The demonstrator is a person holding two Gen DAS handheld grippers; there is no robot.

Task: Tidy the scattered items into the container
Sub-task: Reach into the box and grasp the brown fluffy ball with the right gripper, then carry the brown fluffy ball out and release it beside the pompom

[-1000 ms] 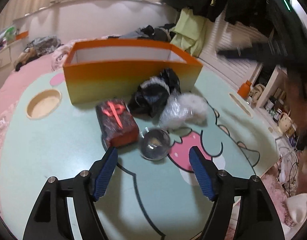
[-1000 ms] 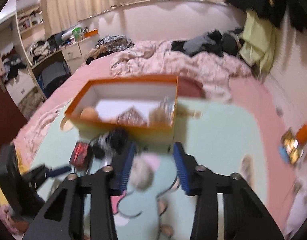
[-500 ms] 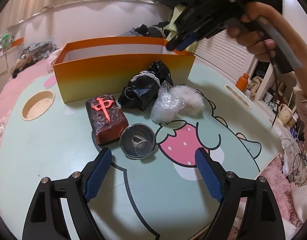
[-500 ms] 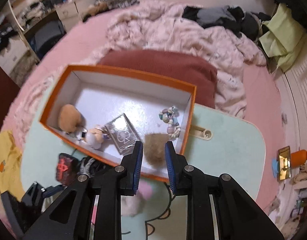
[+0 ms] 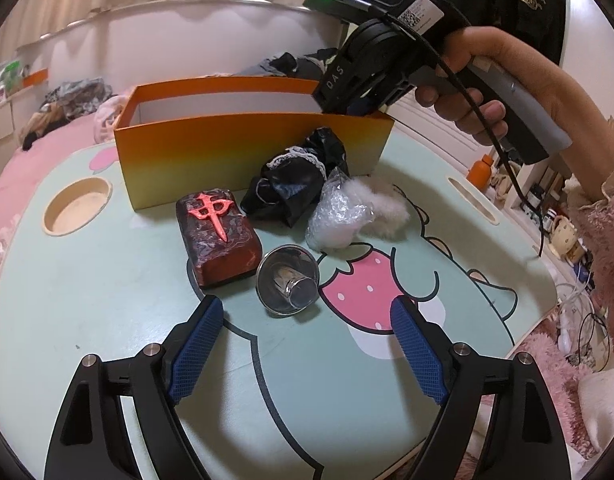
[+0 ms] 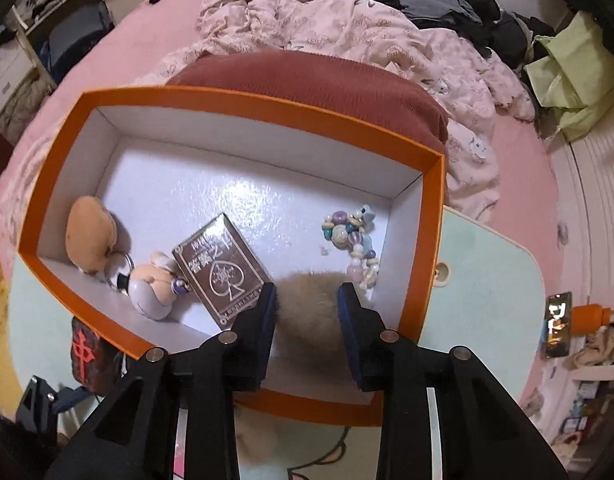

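Right wrist view: the right gripper point(image 6: 307, 300) points steeply down into the orange box point(image 6: 243, 98), placed over its near right corner so that anything let go falls inside. A tan pompom point(image 6: 307, 304) sits between its blue pads; the jaws, narrow, have just been opening slightly, and whether the pads yet press the fur cannot be told. Already on the white floor of the box are a plush point(image 6: 87, 240), a small doll keychain point(image 6: 151, 290), a card deck point(image 6: 223, 266) and a bead string point(image 6: 355, 240), each lying apart enough to leave room.

Left wrist view: the left gripper point(image 5: 303, 336) hovers low over the table point(image 5: 67, 280), jaws wide and holding nothing, having just been opening. It is aimed at a steel cup point(image 5: 288, 285) lying on its side just ahead, which judging by the aim is the next pick. Beside the cup stands a red block point(image 5: 219, 236); behind it lie a black cloth point(image 5: 295, 176), a plastic wrap point(image 5: 339, 216) and a white fluff point(image 5: 387, 208), all outside the box, close to its front wall. A hand point(image 5: 467, 96) holds the right tool above the box's right end.
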